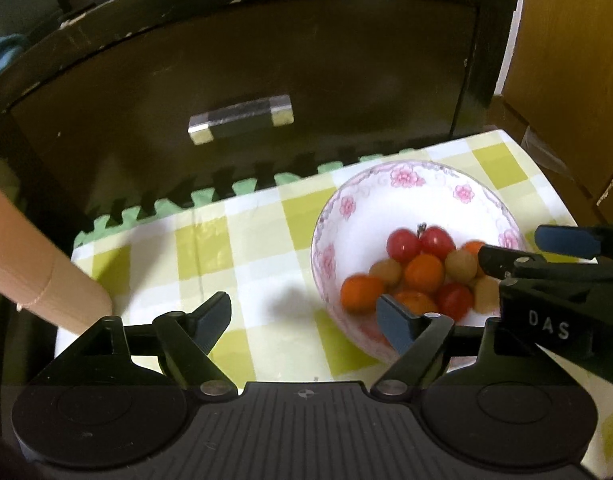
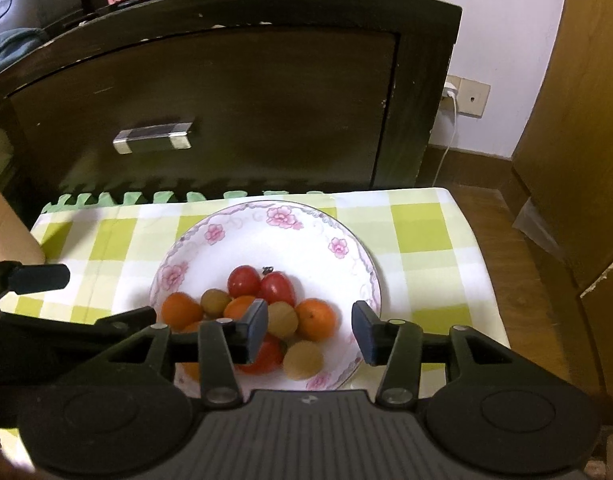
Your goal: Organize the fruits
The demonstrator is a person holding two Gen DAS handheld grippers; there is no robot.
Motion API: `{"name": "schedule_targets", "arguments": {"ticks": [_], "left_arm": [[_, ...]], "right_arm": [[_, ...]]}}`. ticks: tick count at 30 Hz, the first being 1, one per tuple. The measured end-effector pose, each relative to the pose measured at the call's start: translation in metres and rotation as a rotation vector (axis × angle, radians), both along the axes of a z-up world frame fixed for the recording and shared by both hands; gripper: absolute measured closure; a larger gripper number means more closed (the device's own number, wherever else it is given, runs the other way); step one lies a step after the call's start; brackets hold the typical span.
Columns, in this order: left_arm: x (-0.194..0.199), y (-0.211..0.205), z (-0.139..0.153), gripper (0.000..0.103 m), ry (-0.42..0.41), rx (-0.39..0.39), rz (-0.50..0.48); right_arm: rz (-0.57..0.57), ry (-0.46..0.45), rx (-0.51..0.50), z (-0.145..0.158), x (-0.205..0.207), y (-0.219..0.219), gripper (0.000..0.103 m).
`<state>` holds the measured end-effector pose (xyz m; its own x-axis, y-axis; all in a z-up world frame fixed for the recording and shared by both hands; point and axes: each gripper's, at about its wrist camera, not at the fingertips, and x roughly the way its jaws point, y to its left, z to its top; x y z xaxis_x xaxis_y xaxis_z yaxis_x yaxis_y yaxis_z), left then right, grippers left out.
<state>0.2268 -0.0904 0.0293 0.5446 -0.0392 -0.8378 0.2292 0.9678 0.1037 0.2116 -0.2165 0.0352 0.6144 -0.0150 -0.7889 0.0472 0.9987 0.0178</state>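
Observation:
A white bowl with pink flowers (image 2: 282, 216) (image 1: 402, 178) stands on the green-checked cloth. It holds red tomatoes (image 2: 244, 280) (image 1: 403, 245), small oranges (image 2: 316, 318) (image 1: 424, 273) and tan round fruits (image 2: 303, 360) (image 1: 461, 265). My right gripper (image 2: 310, 330) hangs open over the near side of the bowl, fruit between and below its fingers, nothing gripped. To the bowl's left my left gripper (image 1: 306, 318) is open over the cloth, its right finger (image 1: 394, 322) at the bowl's near rim. Each gripper shows at the edge of the other's view.
A dark cabinet with a metal handle (image 2: 152, 138) stands right behind the small table (image 2: 422, 232). A tan cardboard box (image 1: 38, 272) sits at the table's left. Wooden furniture (image 2: 578, 120) and floor lie to the right; a wall socket with a white cable (image 2: 452, 96) is behind.

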Motion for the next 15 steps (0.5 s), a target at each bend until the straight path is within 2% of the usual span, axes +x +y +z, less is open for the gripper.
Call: {"name": "schedule_targets", "arguments": {"ticks": [10, 13, 15], "left_arm": [[-0.02, 0.015, 0.009, 0.016, -0.004, -0.03, 0.027], [-0.028, 0.018, 0.007, 0.009, -0.002, -0.032, 0.031], [-0.034, 0.02, 0.007, 0.009, -0.003, -0.03, 0.033]], "right_arm": [[-0.009, 0.002, -0.01, 0.005, -0.027, 0.003, 0.053], [-0.01, 0.005, -0.01, 0.006, -0.036, 0.004, 0.053], [-0.013, 0.004, -0.003, 0.007, -0.043, 0.004, 0.053]]}}
